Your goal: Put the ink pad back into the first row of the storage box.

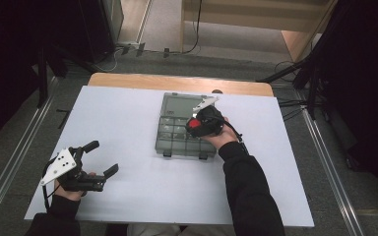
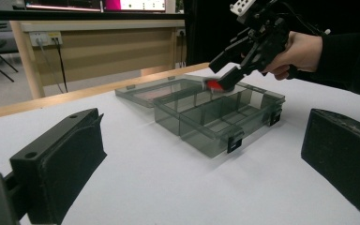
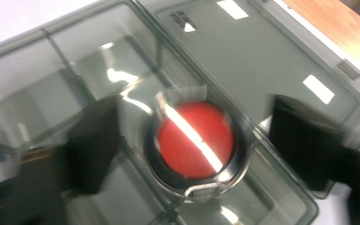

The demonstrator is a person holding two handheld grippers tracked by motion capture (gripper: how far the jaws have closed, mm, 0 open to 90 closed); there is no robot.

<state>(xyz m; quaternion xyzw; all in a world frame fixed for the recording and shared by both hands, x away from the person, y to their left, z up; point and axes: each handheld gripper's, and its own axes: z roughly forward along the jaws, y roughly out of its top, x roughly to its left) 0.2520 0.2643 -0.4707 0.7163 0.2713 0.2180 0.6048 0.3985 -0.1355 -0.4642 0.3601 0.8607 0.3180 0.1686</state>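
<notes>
right gripper (image 3: 187, 140): jaws spread, either side of the red disc, pads clear of it.
red disc (image 3: 195, 139): round, in a compartment of the organiser box.
organiser box (image 1: 170, 142): lid open, table centre.
left gripper (image 1: 98, 162): jaws spread, empty, 8 o'clock of the box.

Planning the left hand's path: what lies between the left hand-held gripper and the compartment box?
Bare white table in the high view, between left hand-held gripper and box.
</notes>
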